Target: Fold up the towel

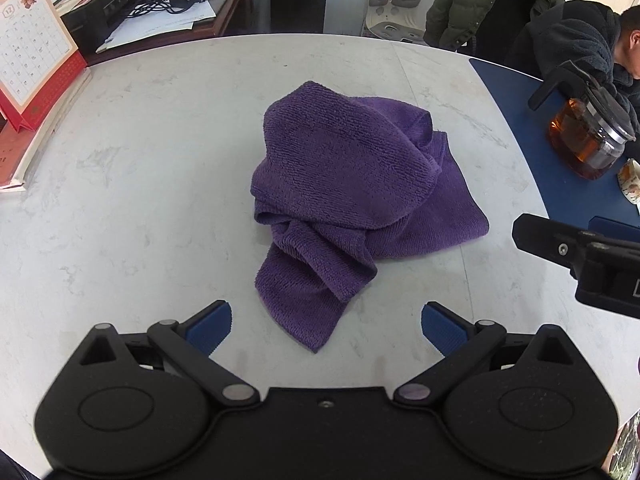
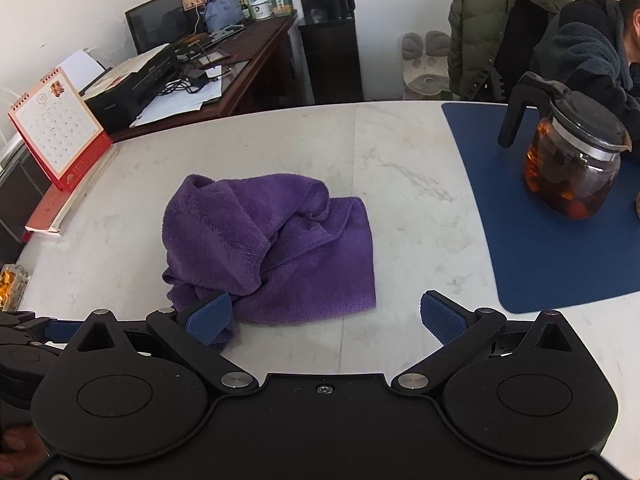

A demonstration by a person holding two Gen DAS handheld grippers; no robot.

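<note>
A purple towel (image 1: 344, 196) lies crumpled in a heap on the white marble table (image 1: 140, 184), one corner trailing toward me. My left gripper (image 1: 326, 328) is open, its blue pads (image 1: 212, 326) spread either side of that near corner, just short of it. In the right wrist view the same towel (image 2: 276, 244) sits left of centre. My right gripper (image 2: 326, 318) is open too, its left pad (image 2: 210, 318) over the towel's near left edge, nothing held. The right gripper's black body (image 1: 580, 256) shows at the right edge of the left wrist view.
A blue mat (image 2: 532, 240) at the right carries a glass teapot (image 2: 572, 164) of dark tea. A desk calendar (image 2: 56, 136) stands at the table's left edge. A person in a dark jacket (image 2: 588, 48) sits at the far right. A cluttered wooden desk (image 2: 240, 56) is behind.
</note>
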